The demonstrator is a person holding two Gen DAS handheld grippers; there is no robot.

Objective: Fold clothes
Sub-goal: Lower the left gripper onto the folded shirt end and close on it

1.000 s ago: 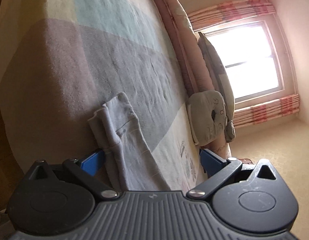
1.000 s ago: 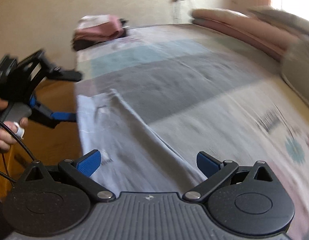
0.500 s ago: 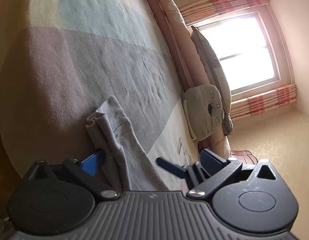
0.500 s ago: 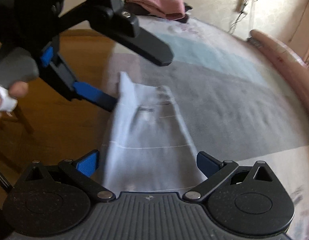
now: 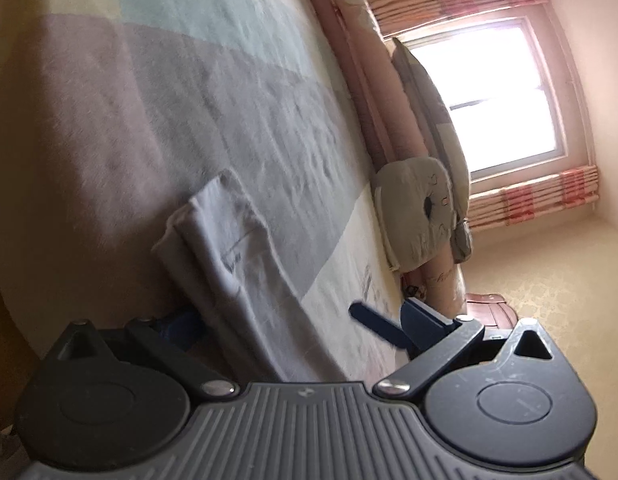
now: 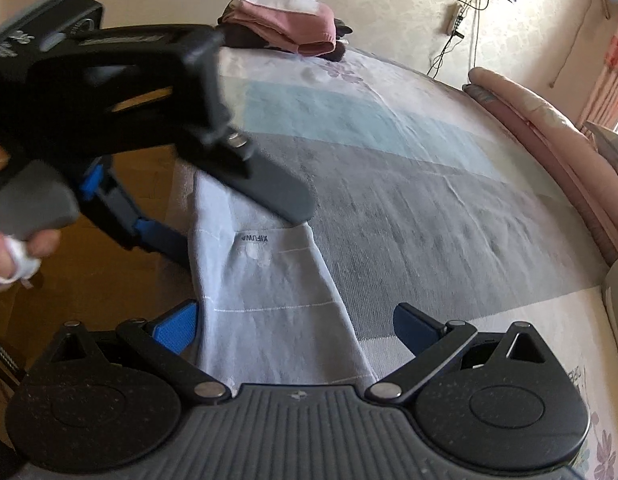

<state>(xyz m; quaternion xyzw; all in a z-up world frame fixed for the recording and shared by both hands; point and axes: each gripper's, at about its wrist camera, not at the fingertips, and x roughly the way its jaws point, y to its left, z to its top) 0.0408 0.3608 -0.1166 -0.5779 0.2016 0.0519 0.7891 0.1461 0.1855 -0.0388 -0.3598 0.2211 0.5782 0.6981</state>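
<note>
1. Lying along the near edge of the bed (image 6: 409,168), the pale grey garment (image 6: 265,292) is folded into a long strip.
2. Left gripper (image 6: 229,224) hovers over the strip's far end — fingers apart.
3. Right gripper (image 6: 295,326) straddles the near end, fingers spread, clamping nothing.
4. Folded pink clothes (image 6: 287,22) sit at the far corner.

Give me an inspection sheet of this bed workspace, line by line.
Surface: bed cover in blue, grey and cream blocks.
Job's things: light grey garment lying long and narrow by the bed edge.
Clutter: folded pink clothes at the far corner; cushion beside a rolled quilt.
Grippers: left gripper open at the garment's far end; right gripper open over its near end.
Cables: wires on the wall.
Surroundings: bright window, striped curtains.
</note>
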